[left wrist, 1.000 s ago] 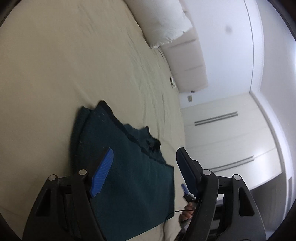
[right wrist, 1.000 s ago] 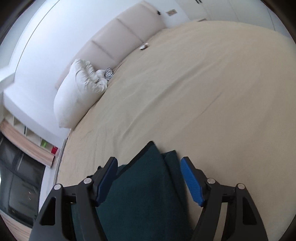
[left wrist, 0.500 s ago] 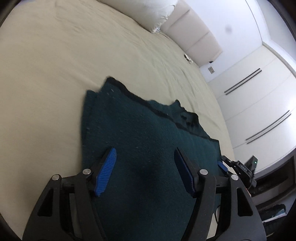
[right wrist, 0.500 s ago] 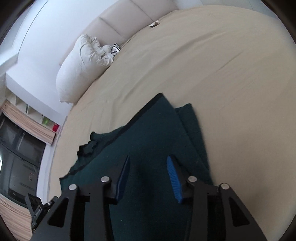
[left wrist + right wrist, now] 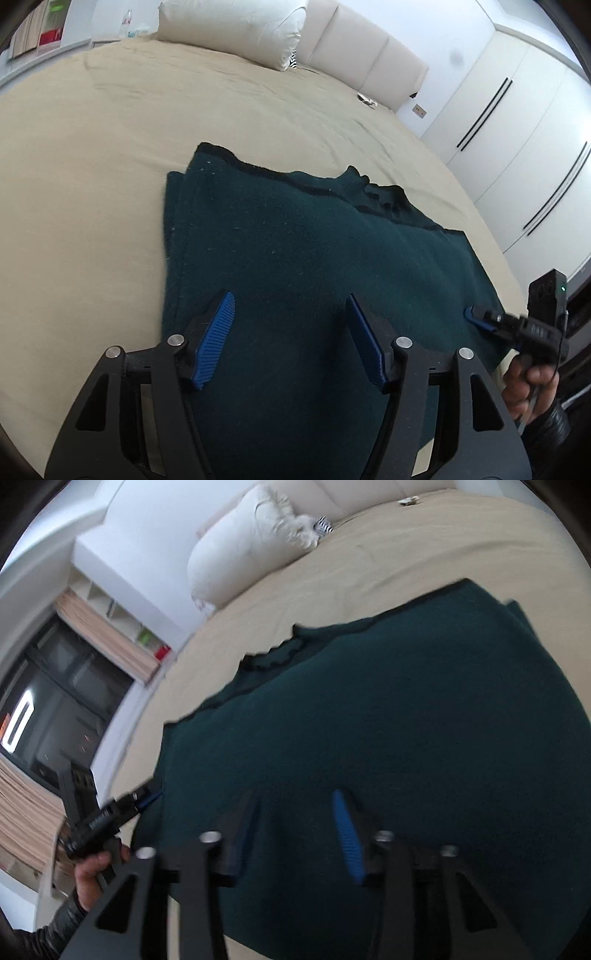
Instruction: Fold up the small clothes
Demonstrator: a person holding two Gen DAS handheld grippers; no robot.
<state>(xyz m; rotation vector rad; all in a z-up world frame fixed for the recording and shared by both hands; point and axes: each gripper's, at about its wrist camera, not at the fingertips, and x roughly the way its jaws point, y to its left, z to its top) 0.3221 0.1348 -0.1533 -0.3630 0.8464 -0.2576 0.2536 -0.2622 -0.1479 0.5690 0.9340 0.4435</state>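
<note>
A dark green knitted garment [image 5: 303, 243] lies flat on the beige bed, its left side folded over and a ruffled neckline at its far edge. My left gripper [image 5: 290, 306] is open and empty, hovering over the garment's near left part. My right gripper [image 5: 295, 805] is open and empty over the garment [image 5: 388, 720] in the blurred right wrist view. The right gripper also shows in the left wrist view [image 5: 476, 315] at the garment's right edge. The left gripper shows in the right wrist view [image 5: 147, 799] at the garment's left edge.
The beige bed [image 5: 92, 166] stretches far to the left and back. A white pillow [image 5: 236, 26] leans on the padded headboard [image 5: 362, 62]. White wardrobe doors [image 5: 517, 140] stand right of the bed. A window and shelves [image 5: 55, 709] lie left.
Both grippers have swung to face the garment from the near side and moved apart to its two sides. The right jaws narrowed half a second ago and are wider again.
</note>
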